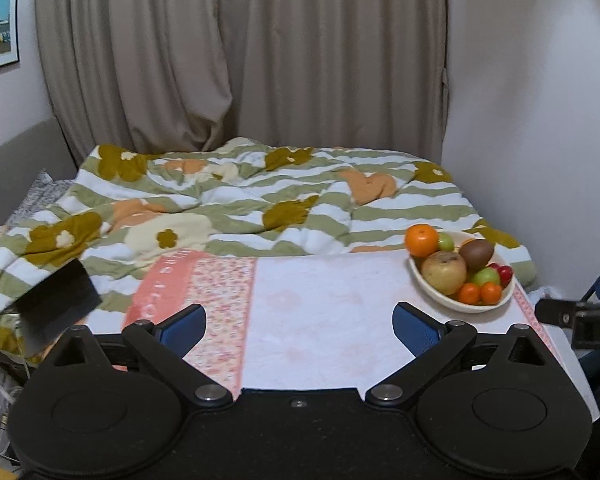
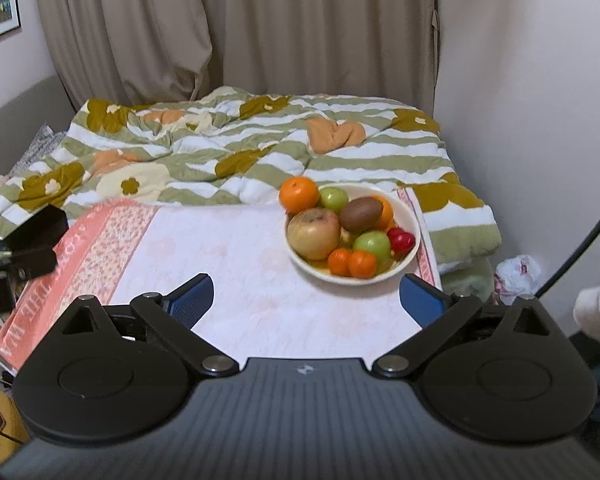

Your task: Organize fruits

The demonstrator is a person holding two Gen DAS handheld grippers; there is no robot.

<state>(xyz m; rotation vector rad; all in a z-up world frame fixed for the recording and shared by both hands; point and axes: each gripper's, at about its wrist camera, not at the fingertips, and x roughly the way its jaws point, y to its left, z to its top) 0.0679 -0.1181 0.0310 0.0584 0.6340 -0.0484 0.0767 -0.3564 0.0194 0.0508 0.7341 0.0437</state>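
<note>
A cream bowl (image 2: pixel 410 224) of fruit sits at the far right of a pink towel-covered table (image 2: pixel 240 264). It holds a large orange (image 2: pixel 299 195), a brownish apple (image 2: pixel 314 234), a kiwi (image 2: pixel 361 214), green apples (image 2: pixel 373 245), small oranges (image 2: pixel 352 263) and red fruit (image 2: pixel 401 239). The bowl also shows in the left wrist view (image 1: pixel 440 300). My right gripper (image 2: pixel 306 300) is open and empty, just short of the bowl. My left gripper (image 1: pixel 300 326) is open and empty over the table's middle, left of the bowl.
A bed with a striped floral duvet (image 1: pixel 260 200) lies beyond the table. Beige curtains (image 1: pixel 240 52) hang behind it. A white wall (image 2: pixel 540 120) is close on the right. A crumpled bag (image 2: pixel 518 276) lies on the floor at right.
</note>
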